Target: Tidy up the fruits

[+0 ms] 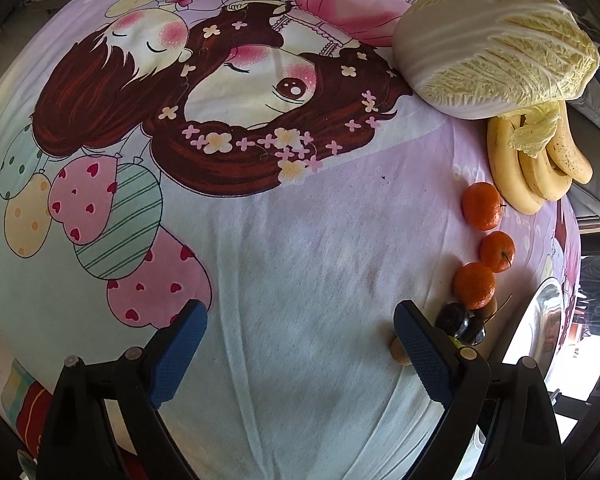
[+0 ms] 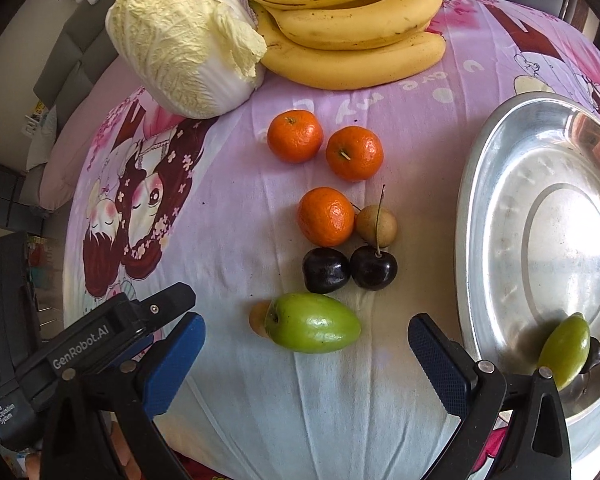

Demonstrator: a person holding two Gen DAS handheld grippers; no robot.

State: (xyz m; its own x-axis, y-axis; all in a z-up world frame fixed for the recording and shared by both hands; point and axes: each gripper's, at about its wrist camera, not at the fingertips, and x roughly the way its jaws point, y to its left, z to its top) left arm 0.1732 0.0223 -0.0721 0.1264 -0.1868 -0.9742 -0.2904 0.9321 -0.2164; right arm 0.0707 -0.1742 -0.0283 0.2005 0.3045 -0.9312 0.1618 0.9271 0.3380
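In the right wrist view my right gripper is open and empty, just short of a green jujube that lies between its fingers' line on the cloth. Beyond lie two dark cherries, a brown longan and three mandarins. A steel plate at right holds another green jujube and a cherry. Bananas lie at the back. My left gripper is open and empty over bare cloth; the mandarins and cherries are to its right.
A napa cabbage lies at the back left beside the bananas, also in the left wrist view. A cartoon-print cloth covers the table. The left gripper's body shows at the lower left of the right wrist view.
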